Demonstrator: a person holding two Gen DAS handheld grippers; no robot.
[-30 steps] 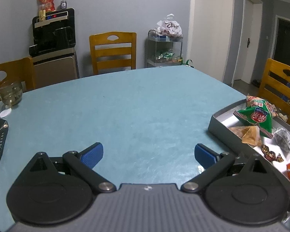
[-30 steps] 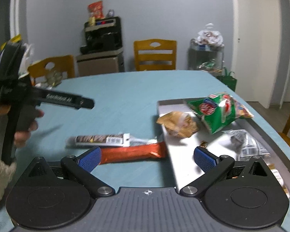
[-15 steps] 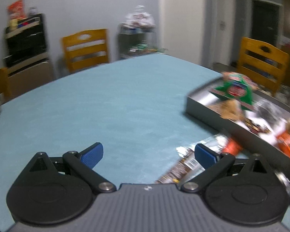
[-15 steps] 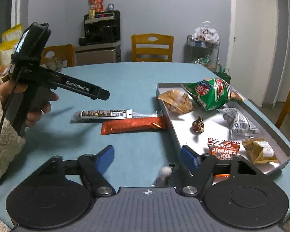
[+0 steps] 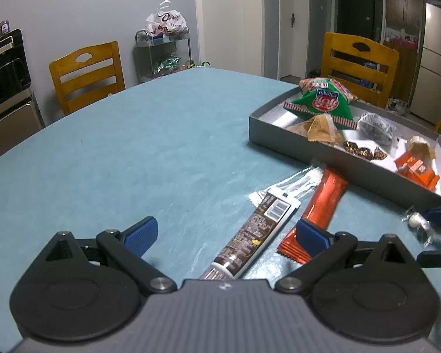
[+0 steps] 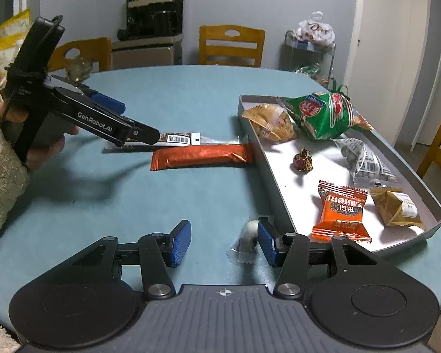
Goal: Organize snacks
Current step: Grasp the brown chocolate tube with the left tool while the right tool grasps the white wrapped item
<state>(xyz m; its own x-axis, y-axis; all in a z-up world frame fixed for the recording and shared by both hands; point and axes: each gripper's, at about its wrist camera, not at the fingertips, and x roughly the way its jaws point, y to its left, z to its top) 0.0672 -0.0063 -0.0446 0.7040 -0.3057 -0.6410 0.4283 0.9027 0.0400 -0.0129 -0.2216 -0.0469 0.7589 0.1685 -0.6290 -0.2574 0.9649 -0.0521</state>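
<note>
Beside the tray (image 6: 275, 176) — orange bar (image 6: 201, 160), brown bar (image 5: 250, 235), left tongs (image 5: 225, 232) spread above

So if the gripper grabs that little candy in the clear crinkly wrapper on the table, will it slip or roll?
The small clear-wrapped candy looks round inside, so it may roll if nudged. Its glossy wrapper probably slides against the right gripper pads, whose jaws stand open around it. It seems very light, so a gentle pinch should lift it.
</note>
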